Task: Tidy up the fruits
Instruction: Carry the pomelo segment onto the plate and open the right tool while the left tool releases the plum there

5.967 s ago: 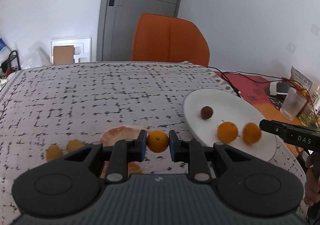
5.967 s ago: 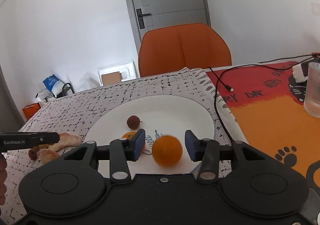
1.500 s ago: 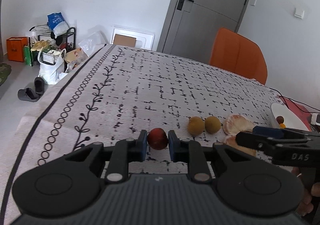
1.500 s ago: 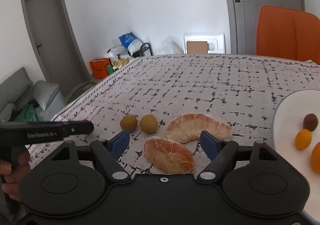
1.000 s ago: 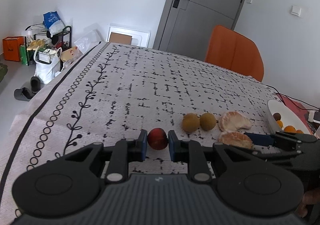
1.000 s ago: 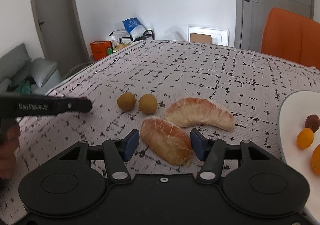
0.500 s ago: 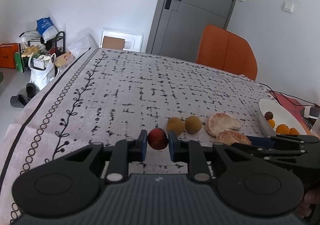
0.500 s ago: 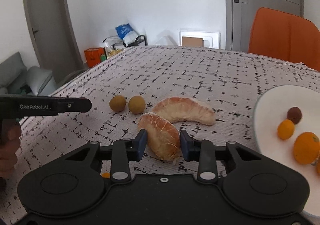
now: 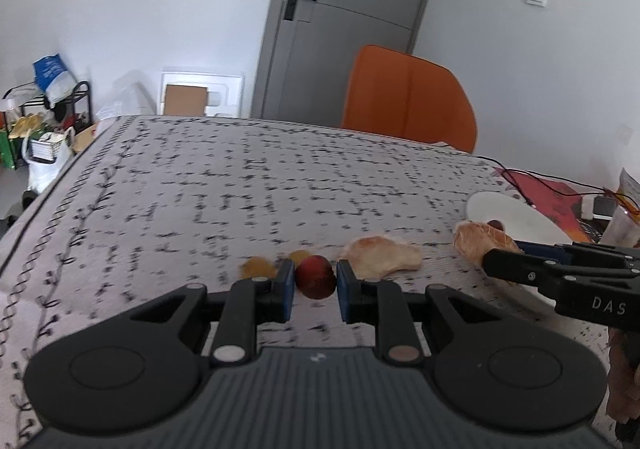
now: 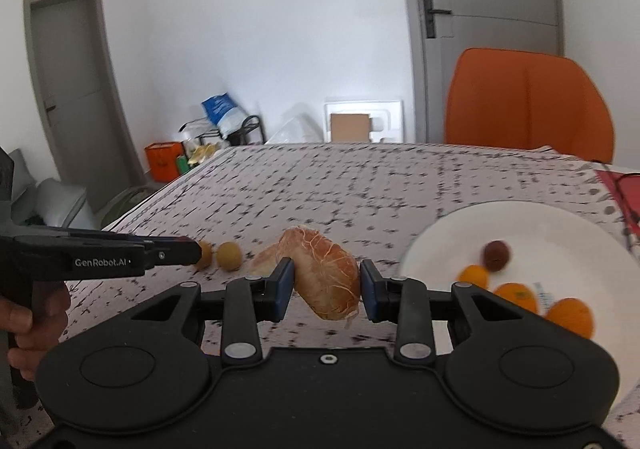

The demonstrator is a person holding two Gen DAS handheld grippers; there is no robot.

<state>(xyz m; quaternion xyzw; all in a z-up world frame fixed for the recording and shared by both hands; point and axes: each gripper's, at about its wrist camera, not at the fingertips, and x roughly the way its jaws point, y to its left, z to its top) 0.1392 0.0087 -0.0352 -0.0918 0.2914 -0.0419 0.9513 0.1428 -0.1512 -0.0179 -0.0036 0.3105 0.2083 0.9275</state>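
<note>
The left gripper [image 9: 315, 284] pinches a small dark-red round fruit [image 9: 315, 276] between its closed-in jaws above the patterned tablecloth [image 9: 240, 185], while the right gripper [image 10: 327, 284] clamps a peeled pale-orange pomelo segment [image 10: 326, 277] beside the round white plate [image 10: 560, 233].

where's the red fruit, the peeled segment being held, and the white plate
red fruit [image 9: 315, 276], left wrist view, centre of its skin.
peeled segment [image 10: 326, 276], right wrist view, middle of its veined face.
white plate [image 10: 556, 227], right wrist view, bare far part.
</note>
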